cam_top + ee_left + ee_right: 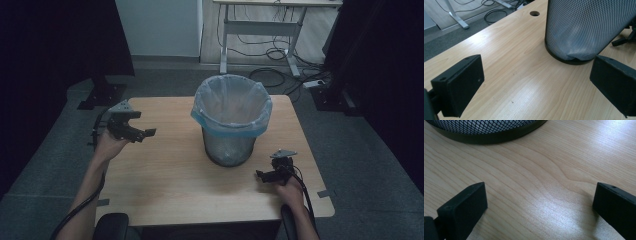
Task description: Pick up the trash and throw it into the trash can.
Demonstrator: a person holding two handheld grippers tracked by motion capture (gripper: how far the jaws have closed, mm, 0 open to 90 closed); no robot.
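A black mesh waste bin [231,120] with a pale plastic liner stands upright in the middle of the wooden table [165,170]. My left gripper [142,134] hovers over the table's left side, held in a hand, open and empty. Its view looks at the bin's mesh wall [586,27] past wide-apart jaws. My right gripper [264,175] rests low near the bin's right front, open and empty. The bin's black base ring [489,137] lies just ahead of it in the right gripper view.
A round cable hole [534,13] is cut in the table beyond the bin. A white desk frame [260,30] and loose cables [280,52] lie on the floor behind. Dark curtains stand on both sides.
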